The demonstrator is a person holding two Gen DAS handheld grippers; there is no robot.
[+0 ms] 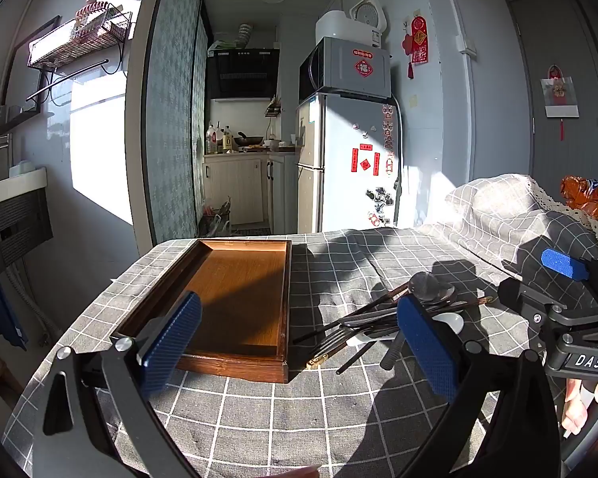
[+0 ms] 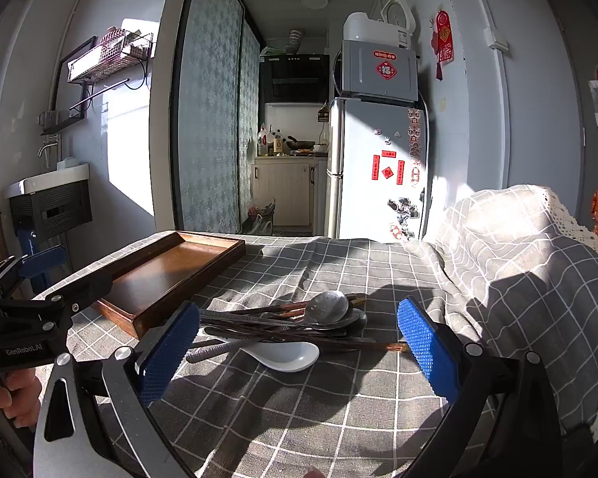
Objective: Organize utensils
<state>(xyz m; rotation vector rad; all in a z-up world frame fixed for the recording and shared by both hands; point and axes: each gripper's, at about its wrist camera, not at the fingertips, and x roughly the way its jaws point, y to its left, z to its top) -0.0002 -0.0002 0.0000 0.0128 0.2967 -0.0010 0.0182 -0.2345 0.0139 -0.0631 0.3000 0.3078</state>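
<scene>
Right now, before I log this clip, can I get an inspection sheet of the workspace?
Surface: table under grey checked cloth, rumpled at the right.
Job's things: wooden tray, nothing in it; utensil pile beside it on the cloth, with metal spoons, chopsticks, a fork and a white spoon.
Clutter: orange packet at far right.
Grippers: left gripper open, holding nothing; right gripper open, fingers either side of the pile.
Cables: nothing seen on the table.
Surroundings: fridge with microwave on top, kitchen nook, wall sink.

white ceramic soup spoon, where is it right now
The white ceramic soup spoon lies on the grey checked tablecloth at the near edge of the utensil pile, partly under dark chopsticks, right of the wooden tray.
</scene>
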